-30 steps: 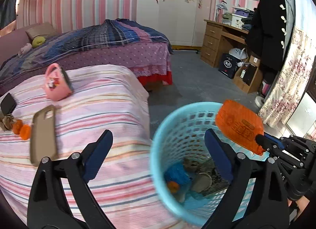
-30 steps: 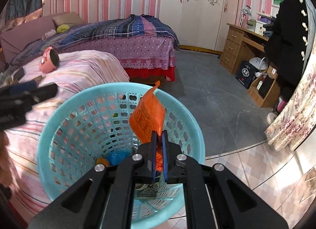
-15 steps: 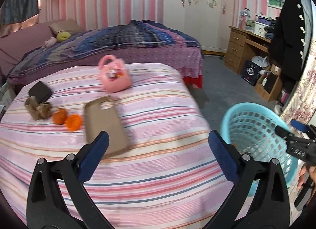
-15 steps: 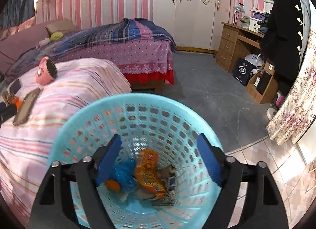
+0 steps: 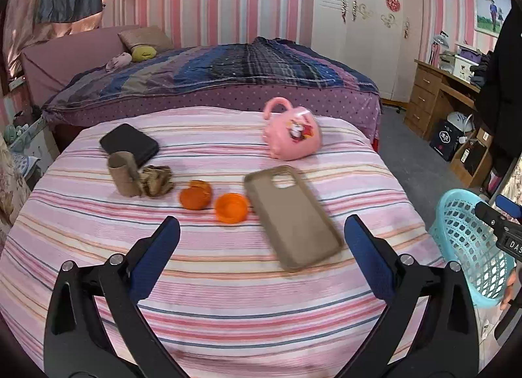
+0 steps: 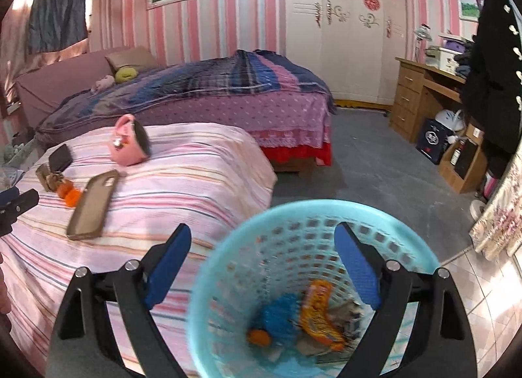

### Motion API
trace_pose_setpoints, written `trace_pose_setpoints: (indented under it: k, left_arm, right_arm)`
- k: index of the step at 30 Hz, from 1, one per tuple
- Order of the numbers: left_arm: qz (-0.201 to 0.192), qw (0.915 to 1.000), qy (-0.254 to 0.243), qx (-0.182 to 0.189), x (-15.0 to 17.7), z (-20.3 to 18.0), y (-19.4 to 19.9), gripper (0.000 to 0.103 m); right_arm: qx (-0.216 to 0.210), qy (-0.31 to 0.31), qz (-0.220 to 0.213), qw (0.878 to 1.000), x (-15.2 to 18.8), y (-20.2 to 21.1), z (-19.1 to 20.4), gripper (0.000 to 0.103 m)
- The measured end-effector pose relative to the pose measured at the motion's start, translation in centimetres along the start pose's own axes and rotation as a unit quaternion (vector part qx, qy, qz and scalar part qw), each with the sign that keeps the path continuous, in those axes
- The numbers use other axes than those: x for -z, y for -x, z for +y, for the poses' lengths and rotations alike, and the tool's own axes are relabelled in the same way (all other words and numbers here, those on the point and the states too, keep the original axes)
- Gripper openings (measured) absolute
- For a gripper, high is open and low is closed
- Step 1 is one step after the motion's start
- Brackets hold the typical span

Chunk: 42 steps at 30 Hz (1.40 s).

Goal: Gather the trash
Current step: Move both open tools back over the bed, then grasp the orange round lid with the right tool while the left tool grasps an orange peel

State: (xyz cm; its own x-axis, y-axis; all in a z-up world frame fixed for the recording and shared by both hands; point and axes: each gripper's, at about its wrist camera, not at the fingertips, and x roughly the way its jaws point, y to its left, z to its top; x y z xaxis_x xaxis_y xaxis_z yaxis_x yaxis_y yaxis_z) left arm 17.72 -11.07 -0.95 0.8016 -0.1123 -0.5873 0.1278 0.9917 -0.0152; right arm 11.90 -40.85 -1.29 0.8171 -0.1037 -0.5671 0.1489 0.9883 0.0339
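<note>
Left wrist view: the left gripper [image 5: 261, 241] is hanging wide apart and empty, with two orange peel pieces [image 5: 212, 202] lying on the bed [image 5: 228, 296] just ahead, slightly to its left. The right gripper [image 6: 261, 260], also wide and empty, is hovering over the blue basket [image 6: 228, 247], farther from the peels.

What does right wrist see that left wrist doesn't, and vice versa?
Right wrist only: the inside of the blue basket, with the orange wrapper and blue trash at the bottom, under the open right gripper.
Left wrist only: a close look at the cardboard tube and crumpled paper, beyond the open left gripper.
Both: orange peels, phone case, pink mug, black wallet.
</note>
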Motion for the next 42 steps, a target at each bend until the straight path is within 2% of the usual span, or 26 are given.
trace_pose_setpoints:
  k: [3,5,13,22,27,34,38,42]
  left_arm:
    - [-0.007,0.9999,-0.004,-0.012,-0.1,1.3,0.4,0.097]
    - [-0.007,0.9999,0.002,-0.007,0.0,2.1,0.5,0.097]
    - [0.008,0.9998,0.010,-0.013,0.7,5.7,-0.2,0.097]
    - [0.021,0.9984,0.034,-0.039,0.7,10.4,-1.4,0.097]
    - [0.019,0.9970,0.037,-0.065,0.3,12.5,-2.0,0.097]
    - [0.033,0.9957,0.052,-0.069,-0.1,15.0,-3.1,0.097]
    - [0.039,0.9944,0.042,-0.089,-0.1,16.1,-3.5,0.097]
    - [0.045,0.9927,0.052,-0.099,-0.2,17.8,-3.8,0.097]
  right_arm:
    - [-0.010,0.009,-0.004,1.000,-0.4,-0.2,2.0,0.088]
    - [-0.016,0.020,-0.006,1.000,-0.5,-0.4,3.7,0.088]
    - [-0.034,0.050,0.005,0.998,-0.5,-2.0,9.5,0.088]
    - [-0.067,0.077,0.012,0.995,0.1,-2.8,13.8,0.088]
    - [-0.084,0.101,0.019,0.991,0.4,-3.3,17.1,0.088]
    - [-0.105,0.126,0.027,0.986,0.1,-4.5,21.1,0.087]
    - [-0.117,0.155,0.027,0.981,-0.3,-5.3,24.2,0.087]
    - [-0.131,0.177,0.038,0.975,-1.1,-6.7,27.2,0.083]
